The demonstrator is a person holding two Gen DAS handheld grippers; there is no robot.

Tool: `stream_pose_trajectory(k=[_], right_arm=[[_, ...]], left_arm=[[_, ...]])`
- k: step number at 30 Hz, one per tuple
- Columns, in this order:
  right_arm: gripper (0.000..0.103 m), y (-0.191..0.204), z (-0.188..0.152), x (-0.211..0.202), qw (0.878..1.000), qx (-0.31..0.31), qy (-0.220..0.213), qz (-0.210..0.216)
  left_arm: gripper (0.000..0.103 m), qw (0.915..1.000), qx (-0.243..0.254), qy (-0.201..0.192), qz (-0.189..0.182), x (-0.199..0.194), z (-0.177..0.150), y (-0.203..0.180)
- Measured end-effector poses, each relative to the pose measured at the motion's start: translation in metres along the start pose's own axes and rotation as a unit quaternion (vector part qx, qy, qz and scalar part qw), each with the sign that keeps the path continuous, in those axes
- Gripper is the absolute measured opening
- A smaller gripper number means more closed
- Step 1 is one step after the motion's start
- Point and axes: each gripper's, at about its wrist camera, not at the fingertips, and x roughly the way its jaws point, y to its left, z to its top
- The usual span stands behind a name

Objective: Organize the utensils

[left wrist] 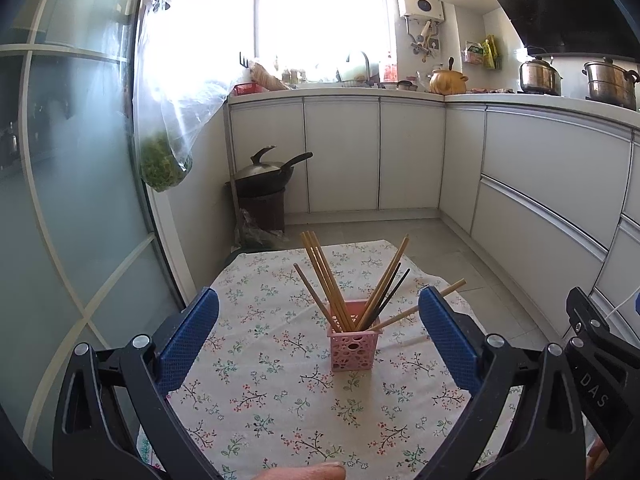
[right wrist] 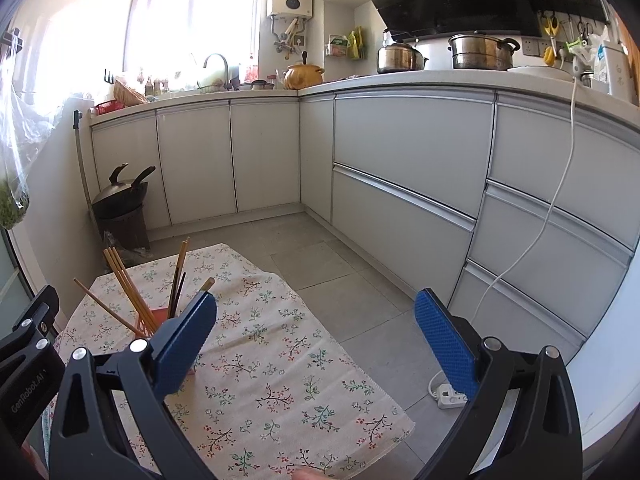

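A pink perforated holder (left wrist: 353, 345) stands upright on the floral cloth (left wrist: 264, 392), with several wooden and dark chopsticks (left wrist: 326, 280) fanned out of it. My left gripper (left wrist: 319, 320) is open, its blue pads wide apart on either side of the holder and nearer the camera, touching nothing. In the right wrist view the holder (right wrist: 154, 318) and chopsticks (right wrist: 128, 292) sit at the left, partly hidden behind my left blue pad. My right gripper (right wrist: 316, 326) is open and empty, to the right of the holder, over the cloth (right wrist: 272, 360).
The small cloth-covered table ends near the tiled floor (right wrist: 344, 292) on the right. White cabinets (left wrist: 344, 152) line the back and right. A wok on a bin (left wrist: 262, 184) stands in the corner; a power strip (right wrist: 448, 394) lies on the floor. Frosted glass door (left wrist: 72, 184) is left.
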Motion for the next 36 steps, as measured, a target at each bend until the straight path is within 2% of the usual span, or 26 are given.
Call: stream_pose_trajectory(k=[36], right_arm=[[0.097, 0.0014, -0.0017, 0.0045, 1.000, 0.002, 0.009, 0.004]], left_arm=[[0.096, 1.0000, 0.003, 0.008, -0.002, 0.0066, -0.0028, 0.0017]])
